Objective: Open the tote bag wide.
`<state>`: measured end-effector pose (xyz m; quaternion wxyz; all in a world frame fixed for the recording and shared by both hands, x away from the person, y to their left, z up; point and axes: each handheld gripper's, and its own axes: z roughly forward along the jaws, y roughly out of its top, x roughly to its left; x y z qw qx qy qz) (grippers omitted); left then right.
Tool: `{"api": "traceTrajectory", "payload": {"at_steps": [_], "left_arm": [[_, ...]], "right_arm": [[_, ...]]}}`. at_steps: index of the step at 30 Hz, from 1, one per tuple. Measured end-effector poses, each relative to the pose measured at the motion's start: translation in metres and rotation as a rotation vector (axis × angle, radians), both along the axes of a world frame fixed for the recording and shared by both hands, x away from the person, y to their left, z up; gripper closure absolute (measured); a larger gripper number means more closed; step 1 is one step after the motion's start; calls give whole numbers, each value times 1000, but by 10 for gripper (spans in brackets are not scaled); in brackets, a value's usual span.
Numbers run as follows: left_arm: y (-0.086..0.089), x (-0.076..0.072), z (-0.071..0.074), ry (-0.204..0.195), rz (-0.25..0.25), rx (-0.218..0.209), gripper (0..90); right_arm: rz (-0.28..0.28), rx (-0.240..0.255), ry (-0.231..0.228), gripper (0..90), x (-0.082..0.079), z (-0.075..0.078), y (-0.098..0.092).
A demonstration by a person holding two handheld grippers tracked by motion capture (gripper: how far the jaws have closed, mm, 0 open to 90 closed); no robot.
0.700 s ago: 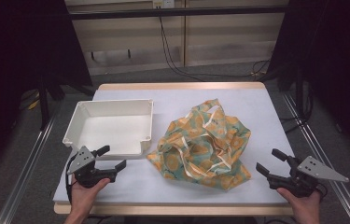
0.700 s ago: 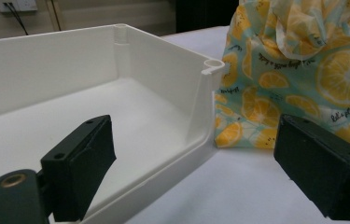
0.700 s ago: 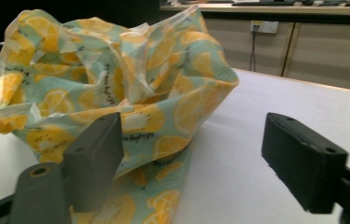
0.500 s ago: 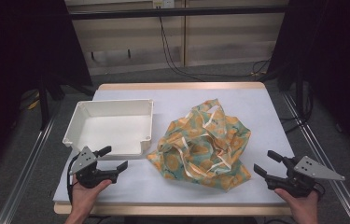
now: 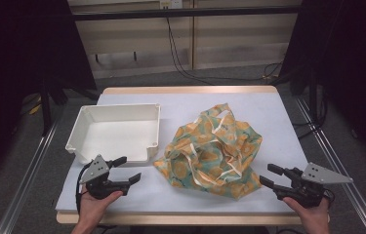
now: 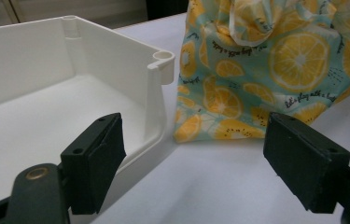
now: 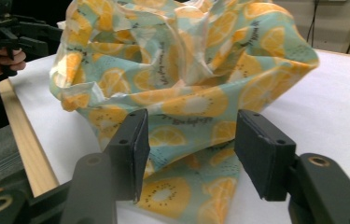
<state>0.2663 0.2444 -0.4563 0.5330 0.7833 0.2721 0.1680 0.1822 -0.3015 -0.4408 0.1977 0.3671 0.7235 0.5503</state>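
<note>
a: what has changed since the earlier frames?

b: the right gripper (image 5: 267, 175) has slid in toward the bag (image 5: 213, 148) along the near edge of the tabletop (image 5: 278, 122). its jaws stand apart, the bag's near corner just ahead of them, nothing pinched. the left gripper (image 5: 127, 170) has barely shifted; its jaws are wide apart and hold nothing, sitting just in front of the white tray (image 5: 117, 131). bag and tray lie as they did.

a: and the bag itself?

b: a crumpled heap of thin cloth, pale teal with orange and yellow citrus slices, cream handles looped across the top. it lies right of the middle of the tabletop, its left edge just beside the tray's near right corner. in the right gripper view the bag (image 7: 186, 79) bulges up, with a flat fold spread between the jaws.
</note>
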Motion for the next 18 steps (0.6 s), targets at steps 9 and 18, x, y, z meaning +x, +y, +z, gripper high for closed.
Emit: {"api": "traceTrajectory", "payload": {"at_steps": [9, 18], "left_arm": [[-6, -4, 2, 1, -39, 3, 205], [-16, -8, 3, 4, -78, 8, 217]], "right_arm": [[79, -7, 7, 572, 5, 11, 15], [144, -11, 11, 645, 17, 21, 29]]}}
